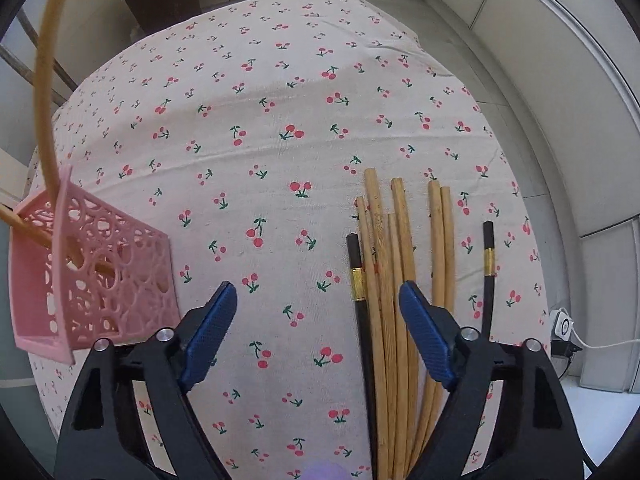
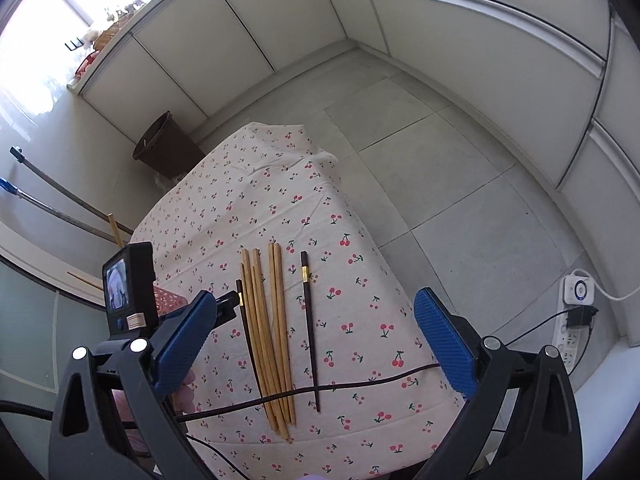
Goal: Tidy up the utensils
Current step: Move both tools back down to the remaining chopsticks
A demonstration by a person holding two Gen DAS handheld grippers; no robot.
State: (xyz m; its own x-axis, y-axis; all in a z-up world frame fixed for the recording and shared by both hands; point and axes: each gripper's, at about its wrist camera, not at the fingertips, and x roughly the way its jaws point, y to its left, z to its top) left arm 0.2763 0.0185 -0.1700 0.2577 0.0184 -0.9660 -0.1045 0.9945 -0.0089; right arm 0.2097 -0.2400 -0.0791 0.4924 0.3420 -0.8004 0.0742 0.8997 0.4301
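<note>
L tongs point(image 1: 316, 332) point steeply down over worktop point(image 1: 280, 92), jaws apart, empty. R tongs point(image 2: 316, 344) tilted, wide apart, empty. Bamboo chopsticks point(image 1: 394, 280), round sticks w/ two black ones, lie near right edge; pink lattice basket point(image 1: 100, 276) at left edge.

You see a bundle of pale wooden chopsticks point(image 1: 394, 280) lying side by side, flanked by two black gold-banded chopsticks point(image 1: 487, 264). A pink perforated plastic basket point(image 1: 100, 280) stands well apart, two wooden chopsticks inside.
</note>
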